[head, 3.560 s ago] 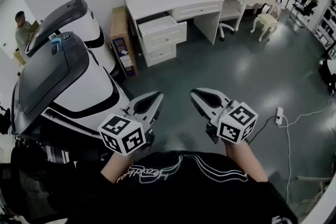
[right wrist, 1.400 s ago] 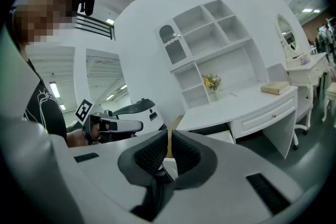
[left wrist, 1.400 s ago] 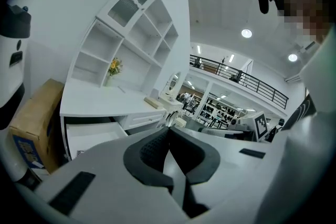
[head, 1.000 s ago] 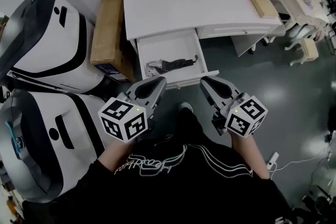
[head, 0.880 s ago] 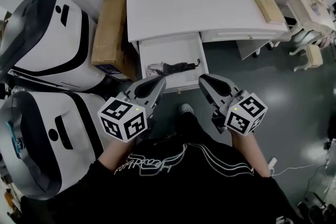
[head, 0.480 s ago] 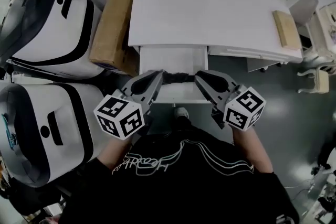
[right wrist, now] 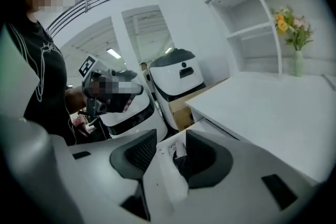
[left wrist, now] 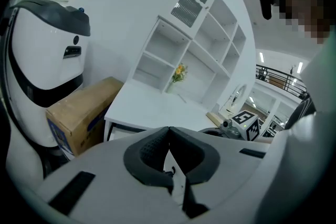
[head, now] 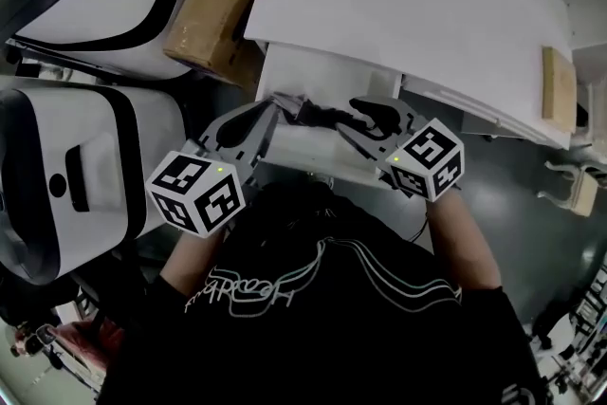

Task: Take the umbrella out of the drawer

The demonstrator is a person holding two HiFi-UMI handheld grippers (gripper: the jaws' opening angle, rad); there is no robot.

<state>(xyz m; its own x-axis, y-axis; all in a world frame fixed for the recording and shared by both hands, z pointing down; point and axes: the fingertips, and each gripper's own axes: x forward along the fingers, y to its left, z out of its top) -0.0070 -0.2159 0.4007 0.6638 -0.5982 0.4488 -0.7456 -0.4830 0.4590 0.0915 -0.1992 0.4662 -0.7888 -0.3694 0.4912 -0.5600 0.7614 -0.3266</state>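
The black folded umbrella (head: 322, 115) lies across the open white drawer (head: 302, 73) under the desk top. In the head view my left gripper (head: 268, 112) reaches over the drawer's front at the umbrella's left end; its jaws meet, shut on nothing, in the left gripper view (left wrist: 169, 131). My right gripper (head: 362, 120) hovers over the umbrella's right, handle end. Its jaws are opening, and in the right gripper view (right wrist: 170, 150) the dark umbrella (right wrist: 181, 164) shows through the gap, below the pads and untouched by them.
The white desk (head: 408, 5) carries a tan book (head: 558, 90) and a shelf unit with a flower vase (right wrist: 297, 55). A cardboard box (head: 218, 0) stands left of the drawer. Two large white-and-black machines (head: 85, 156) fill the left side.
Both grippers have moved forward and down from in front of the desk to the open drawer. The right jaws have parted; the left stay shut. The head view has shifted over the desk.
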